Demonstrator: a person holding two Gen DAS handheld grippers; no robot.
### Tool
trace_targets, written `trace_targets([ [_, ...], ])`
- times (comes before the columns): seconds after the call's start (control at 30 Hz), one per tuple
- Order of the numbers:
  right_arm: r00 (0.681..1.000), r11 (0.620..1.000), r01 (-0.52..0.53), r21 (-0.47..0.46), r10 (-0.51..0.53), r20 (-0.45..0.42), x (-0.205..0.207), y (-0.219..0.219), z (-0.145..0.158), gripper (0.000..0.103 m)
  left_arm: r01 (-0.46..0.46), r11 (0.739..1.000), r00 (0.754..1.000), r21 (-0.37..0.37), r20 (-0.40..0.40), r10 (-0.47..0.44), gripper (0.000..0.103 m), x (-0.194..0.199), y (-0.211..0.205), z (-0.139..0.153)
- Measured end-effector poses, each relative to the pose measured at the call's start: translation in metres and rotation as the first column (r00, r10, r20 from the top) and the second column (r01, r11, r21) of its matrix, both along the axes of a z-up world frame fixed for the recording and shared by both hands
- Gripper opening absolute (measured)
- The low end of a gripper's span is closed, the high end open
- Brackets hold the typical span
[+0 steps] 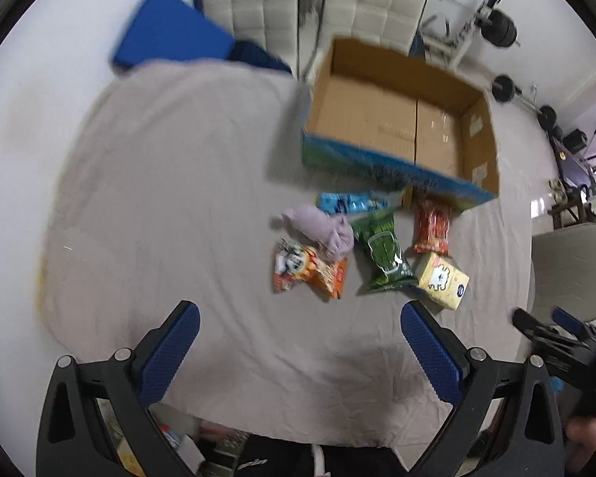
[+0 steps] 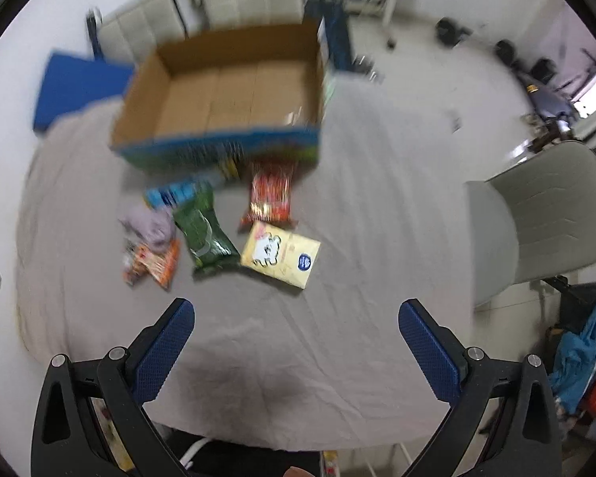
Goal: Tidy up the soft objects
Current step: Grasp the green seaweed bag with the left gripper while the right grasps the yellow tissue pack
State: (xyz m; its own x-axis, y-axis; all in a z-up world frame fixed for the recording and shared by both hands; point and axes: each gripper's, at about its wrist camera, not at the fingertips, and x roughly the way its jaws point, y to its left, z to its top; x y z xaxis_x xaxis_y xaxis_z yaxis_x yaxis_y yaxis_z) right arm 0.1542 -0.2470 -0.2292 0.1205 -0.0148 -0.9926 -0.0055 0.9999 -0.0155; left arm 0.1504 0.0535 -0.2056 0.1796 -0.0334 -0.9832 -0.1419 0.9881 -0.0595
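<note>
An open cardboard box point(image 1: 397, 119) point(image 2: 234, 95) stands empty on the cloth-covered table point(image 1: 178, 198). In front of it lie soft items: a lilac cloth point(image 1: 322, 230) point(image 2: 151, 224), an orange snack bag point(image 1: 310, 270) point(image 2: 155, 264), a green bag point(image 1: 381, 250) point(image 2: 204, 234), a red bag point(image 1: 433, 226) point(image 2: 272, 196), a blue pack point(image 1: 349, 202) point(image 2: 171, 194) and a yellow tissue pack point(image 1: 443, 280) point(image 2: 282, 254). My left gripper point(image 1: 300, 318) is open and empty, short of the items. My right gripper point(image 2: 296, 316) is open and empty, near the tissue pack.
Cream chairs point(image 1: 258, 4) stand behind the table, and a grey chair point(image 2: 544, 214) at its right. A blue pad point(image 1: 171, 31) lies at the back left. Gym weights point(image 1: 504, 31) are on the floor beyond. The right gripper shows at the left wrist view's right edge point(image 1: 556, 342).
</note>
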Motion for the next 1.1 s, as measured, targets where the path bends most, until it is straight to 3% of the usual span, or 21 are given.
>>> trace_targets([
  [0.13,0.987,0.988,-0.135,-0.080,0.127,-0.103,0.029,0.013,-0.074,0.103,0.003,1.000,0.996,0.003,-0.094,-0.003,0.103,0.019,-0.008,-0.055],
  [0.27,0.941,0.947,-0.306,-0.101,0.284,-0.186,0.055,0.035,-0.130,0.103,0.013,1.000,0.983,0.025,-0.183,-0.008,0.103,0.033,-0.018,-0.103],
  [0.47,0.854,0.879,-0.470,-0.087,0.427,-0.297,0.067,0.059,-0.185,0.103,0.004,1.000,0.963,0.000,-0.270,-0.004,0.103,0.038,-0.029,-0.148],
  [0.57,0.839,0.876,-0.478,-0.065,0.433,-0.329,0.069,0.061,-0.202,0.099,0.010,1.000,0.957,0.003,-0.289,-0.009,0.103,0.040,-0.034,-0.159],
  [0.7,0.868,0.918,-0.392,-0.053,0.350,-0.352,0.071,0.046,-0.210,0.080,0.014,1.000,0.954,-0.014,-0.300,-0.018,0.103,0.052,-0.047,-0.166],
  [0.8,0.899,0.978,-0.206,-0.011,0.185,-0.396,0.069,0.013,-0.214,0.070,0.017,0.999,0.953,-0.045,-0.301,-0.030,0.103,0.064,-0.059,-0.166],
  [0.87,0.906,0.997,-0.076,0.008,0.072,-0.418,0.067,-0.013,-0.212,0.067,0.014,0.998,0.948,-0.059,-0.315,-0.032,0.103,0.076,-0.068,-0.170],
  [0.93,0.905,0.998,0.062,0.015,-0.050,-0.422,0.063,-0.041,-0.213,0.067,0.001,0.997,0.945,-0.078,-0.327,-0.026,0.103,0.086,-0.074,-0.177],
  [1.1,0.879,0.974,0.222,0.050,-0.178,-0.442,0.062,-0.070,-0.225,0.067,-0.029,0.994,0.929,-0.102,-0.370,-0.011,0.101,0.111,-0.089,-0.198],
])
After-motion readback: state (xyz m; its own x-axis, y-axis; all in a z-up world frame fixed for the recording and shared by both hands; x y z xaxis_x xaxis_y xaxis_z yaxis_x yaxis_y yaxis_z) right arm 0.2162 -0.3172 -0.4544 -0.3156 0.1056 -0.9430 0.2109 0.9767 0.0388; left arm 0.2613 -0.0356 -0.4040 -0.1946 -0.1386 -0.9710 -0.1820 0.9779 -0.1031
